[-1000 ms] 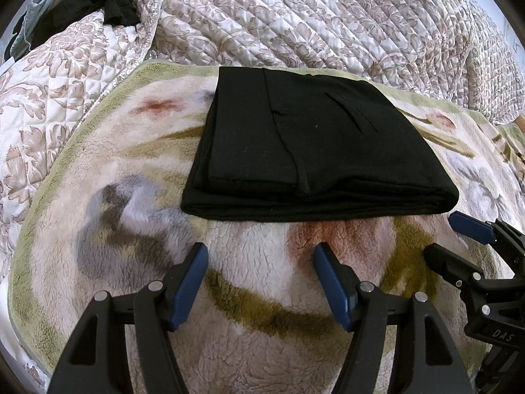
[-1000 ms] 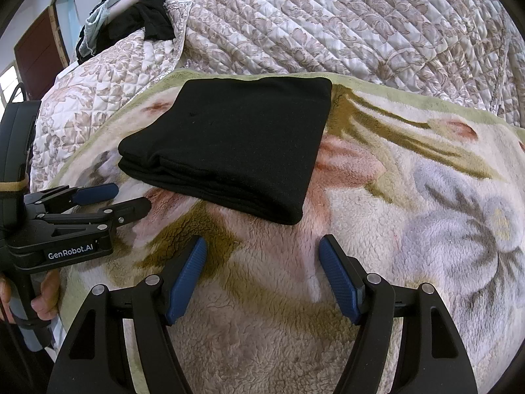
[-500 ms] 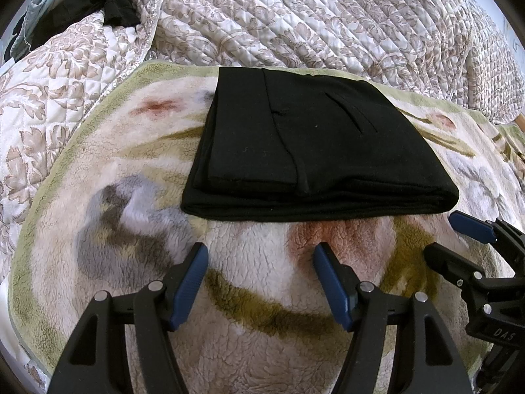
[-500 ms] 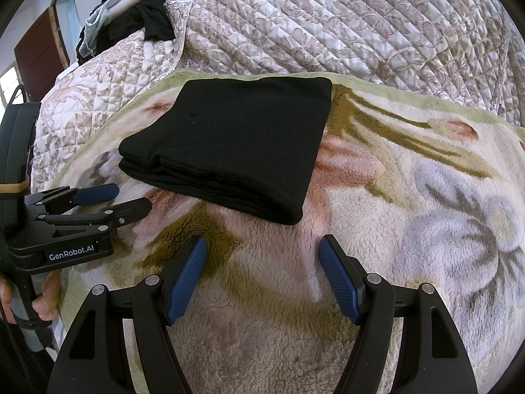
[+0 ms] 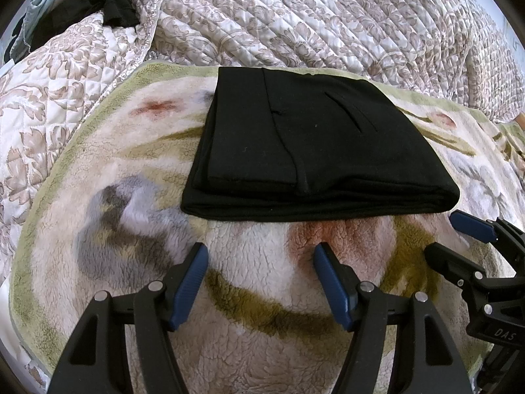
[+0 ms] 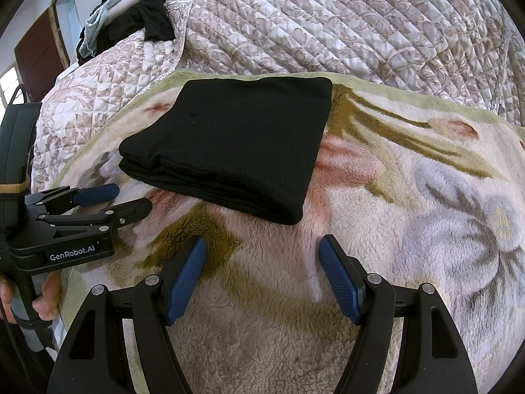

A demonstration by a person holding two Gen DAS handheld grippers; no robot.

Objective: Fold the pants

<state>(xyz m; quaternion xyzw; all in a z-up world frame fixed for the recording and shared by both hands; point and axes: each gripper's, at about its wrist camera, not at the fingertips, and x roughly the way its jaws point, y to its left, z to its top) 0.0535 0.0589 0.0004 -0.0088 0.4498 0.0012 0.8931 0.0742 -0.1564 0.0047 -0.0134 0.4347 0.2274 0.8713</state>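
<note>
The black pants [image 5: 311,144] lie folded into a flat, layered rectangle on a fleece blanket [image 5: 131,229] with a flower pattern. My left gripper [image 5: 261,254] hovers open just in front of the near edge of the pants, nothing between its blue pads. In the right wrist view the same pants [image 6: 236,151] lie ahead and to the left, and my right gripper [image 6: 262,246] stands open over bare fleece near their front right corner. Each gripper shows in the other's view: the right gripper [image 5: 459,236] at the right edge, the left gripper [image 6: 128,198] at the left, held by a hand [image 6: 46,292].
A quilted floral bedspread [image 5: 328,23] rises behind the blanket. Dark and pale clothes [image 6: 137,16] are heaped at the far left. A brown door [image 6: 36,52] shows beyond them. Bare fleece [image 6: 443,213] stretches to the right of the pants.
</note>
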